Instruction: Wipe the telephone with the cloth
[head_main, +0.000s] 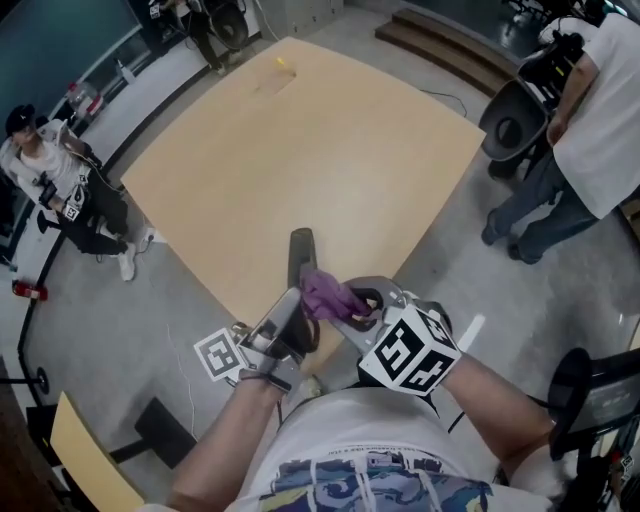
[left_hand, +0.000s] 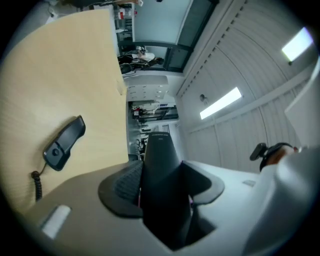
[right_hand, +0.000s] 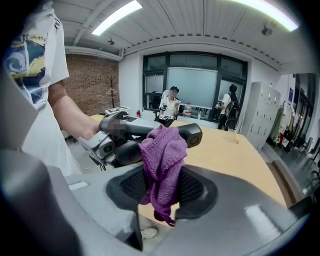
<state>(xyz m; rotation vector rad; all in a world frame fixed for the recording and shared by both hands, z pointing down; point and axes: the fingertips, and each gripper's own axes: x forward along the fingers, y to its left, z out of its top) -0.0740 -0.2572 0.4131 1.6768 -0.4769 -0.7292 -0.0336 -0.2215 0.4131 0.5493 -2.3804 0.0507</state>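
Note:
My left gripper (head_main: 297, 306) is shut on a black telephone handset (head_main: 301, 252), which sticks out ahead of the jaws over the near edge of the tan table (head_main: 300, 150). In the left gripper view (left_hand: 162, 180) the handset (left_hand: 161, 170) fills the gap between the pads. A second black phone part (left_hand: 65, 142) with a coiled cord lies on the table. My right gripper (head_main: 352, 306) is shut on a bunched purple cloth (head_main: 328, 292). In the right gripper view (right_hand: 162, 189) the cloth (right_hand: 162, 155) rests against the handset (right_hand: 192, 134), close to the left gripper.
One person sits on the floor at the left (head_main: 55, 175) and another stands at the right (head_main: 600, 110). A black chair (head_main: 590, 395) is near my right arm. A small yellow thing (head_main: 283, 63) lies at the table's far end.

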